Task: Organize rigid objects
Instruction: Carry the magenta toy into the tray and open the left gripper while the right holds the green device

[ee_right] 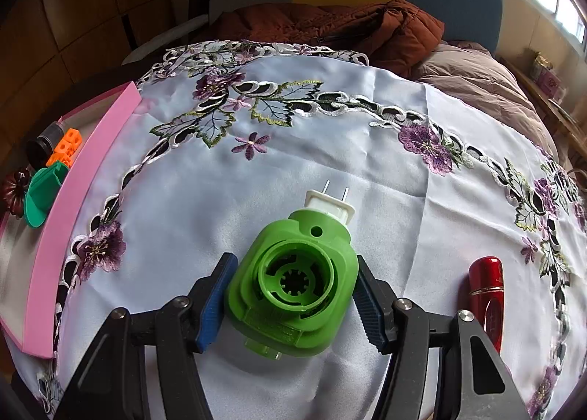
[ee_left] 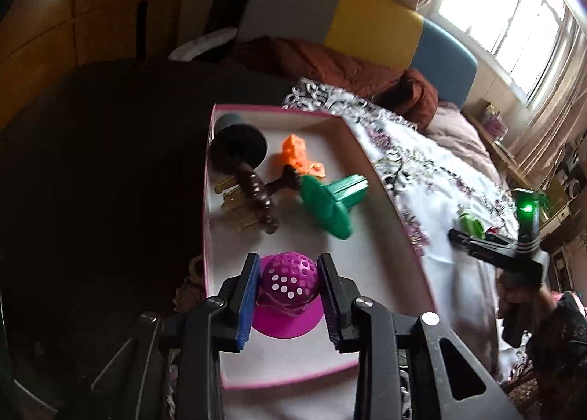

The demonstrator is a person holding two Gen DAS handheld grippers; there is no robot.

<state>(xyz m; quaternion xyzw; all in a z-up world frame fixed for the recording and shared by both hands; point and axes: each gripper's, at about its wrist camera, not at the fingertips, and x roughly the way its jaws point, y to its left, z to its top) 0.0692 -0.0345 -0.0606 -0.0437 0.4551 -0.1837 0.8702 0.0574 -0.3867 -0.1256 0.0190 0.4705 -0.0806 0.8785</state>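
Note:
My left gripper point(ee_left: 288, 263) is shut on a magenta perforated dome point(ee_left: 290, 282) and holds it just above the near end of a pink-rimmed box point(ee_left: 370, 258). Farther back in that box lie a black cylinder point(ee_left: 238, 148), an orange cube toy point(ee_left: 293, 156), a green flanged piece point(ee_left: 330, 203) and a brown beaded clip point(ee_left: 260, 200). My right gripper point(ee_right: 295, 260) is shut on a green plug-in device point(ee_right: 293, 284) with a white two-pin plug, low over the embroidered cloth point(ee_right: 330, 134). The left wrist view shows that right gripper point(ee_left: 488, 245) right of the box.
A red glossy tube point(ee_right: 488, 295) lies on the cloth just right of my right gripper. The box's pink wall point(ee_right: 73, 200) borders the cloth on the left. A rust-brown quilted jacket point(ee_right: 330, 27) and bedding lie behind. Left of the box everything is dark.

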